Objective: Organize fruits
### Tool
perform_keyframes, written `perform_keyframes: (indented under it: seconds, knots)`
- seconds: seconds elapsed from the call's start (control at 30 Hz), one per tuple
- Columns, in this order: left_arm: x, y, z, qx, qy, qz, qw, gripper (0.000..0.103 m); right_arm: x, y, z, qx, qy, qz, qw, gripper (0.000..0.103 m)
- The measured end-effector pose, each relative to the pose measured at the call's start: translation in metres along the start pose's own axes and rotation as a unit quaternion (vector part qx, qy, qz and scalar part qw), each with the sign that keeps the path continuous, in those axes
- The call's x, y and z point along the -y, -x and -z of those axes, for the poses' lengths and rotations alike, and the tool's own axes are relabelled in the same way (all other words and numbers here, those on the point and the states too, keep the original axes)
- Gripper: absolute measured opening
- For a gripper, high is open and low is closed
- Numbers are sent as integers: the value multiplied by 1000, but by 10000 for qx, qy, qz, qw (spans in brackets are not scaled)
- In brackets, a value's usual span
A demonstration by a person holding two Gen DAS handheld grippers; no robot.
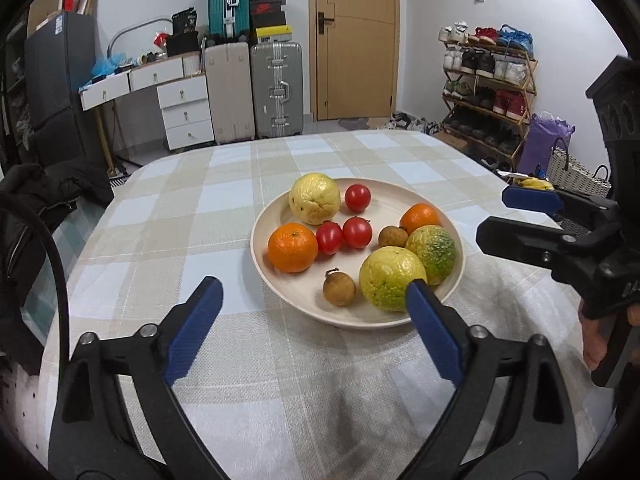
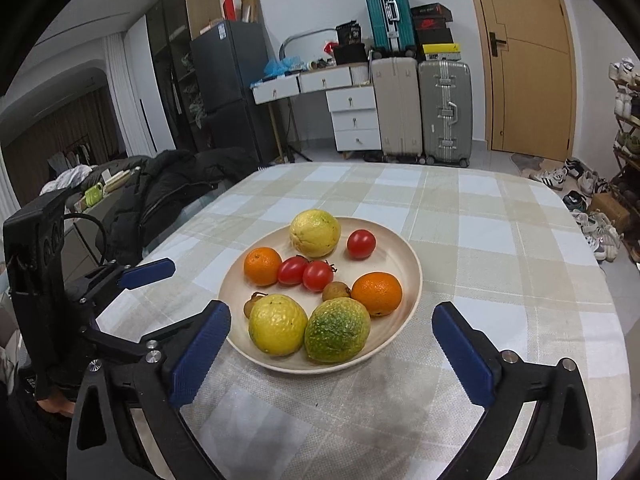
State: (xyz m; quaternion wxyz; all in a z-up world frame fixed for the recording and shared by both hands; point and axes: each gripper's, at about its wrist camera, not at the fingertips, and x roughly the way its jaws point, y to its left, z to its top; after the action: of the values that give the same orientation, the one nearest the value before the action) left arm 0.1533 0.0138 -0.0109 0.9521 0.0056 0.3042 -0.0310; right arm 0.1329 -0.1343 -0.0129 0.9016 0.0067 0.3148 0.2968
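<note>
Checked tablecloth (image 1: 168, 216) covers your work surface. Your left gripper (image 1: 314, 320) hovers with fingers spread wide, holding nothing. Ahead, the beige plate (image 1: 400, 196) contains, left to right: a mandarin (image 1: 292, 247), three tomatoes (image 1: 357, 232), two longans (image 1: 339, 288), three yellow-green fruits (image 1: 392, 279) and another mandarin (image 1: 420, 217). Your right gripper (image 2: 332, 346) is likewise spread and empty.

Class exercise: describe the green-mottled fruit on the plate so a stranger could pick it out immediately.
Find the round cream plate on the checked tablecloth. At its near edge two big bumpy fruits sit side by side. The green-mottled fruit is the right-hand one; its neighbour is plain yellow.
</note>
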Motion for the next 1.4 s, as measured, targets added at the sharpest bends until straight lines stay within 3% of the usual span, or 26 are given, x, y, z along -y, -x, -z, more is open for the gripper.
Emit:
perform_keyframes:
  seconds: [0.1, 0.37, 0.73, 1.4]
  knots:
    - [0, 17, 3, 246, 32, 38, 9997, 102, 2, 10, 6, 182, -61, -72, 9998, 103]
    - [-1, 40, 11, 425, 253, 122, 9987, 102, 6, 26, 19, 495, -40, -87, 9987, 103]
    - [1, 60, 17, 932, 274, -1, 9953, 102, -2, 42, 27, 966, 182, -198, 9950, 103]
    - [5, 61, 17, 923, 205, 60, 9955, 102, -11, 52, 33, 1218, 368, -76, 9918, 103]
